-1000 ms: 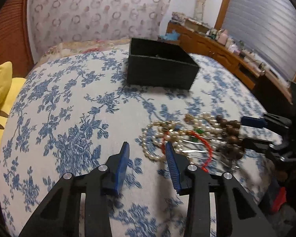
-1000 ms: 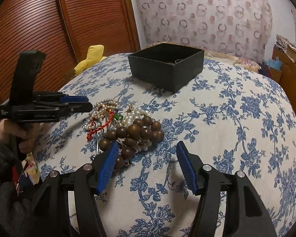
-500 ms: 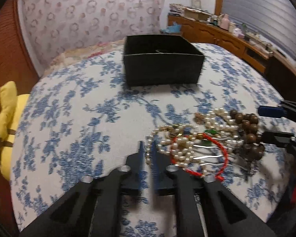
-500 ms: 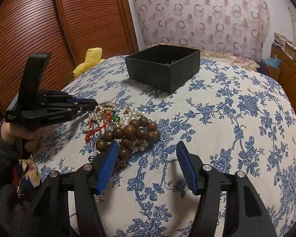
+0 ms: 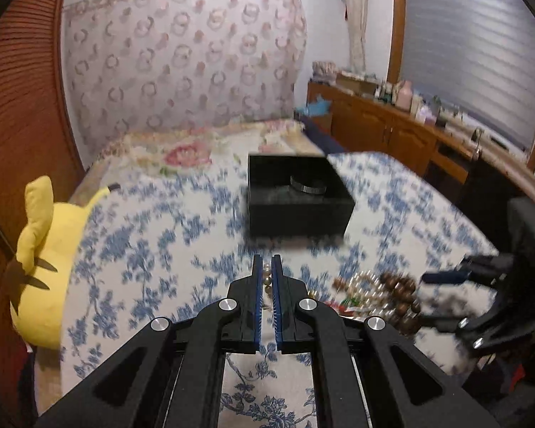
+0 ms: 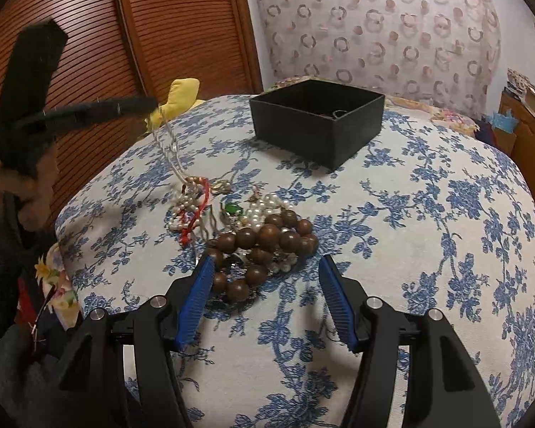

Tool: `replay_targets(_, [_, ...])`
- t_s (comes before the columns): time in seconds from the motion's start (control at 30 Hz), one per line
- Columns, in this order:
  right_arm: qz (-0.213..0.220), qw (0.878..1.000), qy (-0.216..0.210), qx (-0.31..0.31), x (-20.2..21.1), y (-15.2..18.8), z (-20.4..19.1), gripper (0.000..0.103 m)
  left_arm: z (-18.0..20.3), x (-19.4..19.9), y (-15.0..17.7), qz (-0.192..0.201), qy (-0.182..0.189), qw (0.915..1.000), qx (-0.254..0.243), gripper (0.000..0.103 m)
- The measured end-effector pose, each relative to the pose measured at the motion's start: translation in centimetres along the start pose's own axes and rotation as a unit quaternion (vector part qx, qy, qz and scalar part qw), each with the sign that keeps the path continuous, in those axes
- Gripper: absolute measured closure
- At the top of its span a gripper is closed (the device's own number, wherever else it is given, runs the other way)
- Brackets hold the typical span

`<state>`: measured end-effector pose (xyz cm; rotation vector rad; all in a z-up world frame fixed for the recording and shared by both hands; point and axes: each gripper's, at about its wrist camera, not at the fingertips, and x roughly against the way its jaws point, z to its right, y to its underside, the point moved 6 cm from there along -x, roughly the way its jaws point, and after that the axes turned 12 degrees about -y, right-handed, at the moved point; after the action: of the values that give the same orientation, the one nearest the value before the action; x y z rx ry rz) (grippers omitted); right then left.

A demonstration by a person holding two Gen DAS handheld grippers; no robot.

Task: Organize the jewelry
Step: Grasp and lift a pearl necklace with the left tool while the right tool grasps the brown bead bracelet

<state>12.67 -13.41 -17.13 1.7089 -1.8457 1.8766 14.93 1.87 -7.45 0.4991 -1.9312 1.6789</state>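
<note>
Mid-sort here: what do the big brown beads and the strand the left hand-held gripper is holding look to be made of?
Brown beads: likely wood, a smooth semi-gloss finish with soft highlights. Strand in the left hand-held gripper: small round whitish beads with a pearly sheen, so pearl or imitation pearl; motion blur leaves that open.

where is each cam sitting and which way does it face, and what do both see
Left wrist: sits on the left gripper, which is shut on a pearl strand; faces across the bed toward the black box, window side; shows its own fingers and the right gripper.
Right wrist: sits on the open right gripper, above the wooden beads; faces the box toward the wooden doors; shows a hand holding the left gripper.
Shared: box, jewelry pile, yellow plush, blue floral bedspread.
</note>
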Motion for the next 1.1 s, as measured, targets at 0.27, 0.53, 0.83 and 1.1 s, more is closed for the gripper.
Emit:
replay_targets(0.27, [-0.003,1.0,-0.006,0.002,-1.1,-0.9,-0.6,0.04,-0.8,2.6,-3.0,0.043,-0.007,0.999,0.012,0.099])
replay_targets(0.53, [-0.008,1.0,-0.01,-0.024,-2.6,-2.1,0.2,0.04,-1.2,4.3,-5.3,0.072,-0.015,0.9971,0.017,0.099])
replay_targets(0.83, [-0.001,0.999,0.009,-0.041,-2.4,-1.9,1.4,0.072,-1.0,4.6,-6.3,0.079,-0.014,0.9966,0.017,0.099])
replay_targets(1.1, [0.023,0.999,-0.003,-0.035,-0.4,-2.8,1.1,0.088,-0.5,4.5,-7.1,0.084,-0.009,0.9963,0.017,0.099])
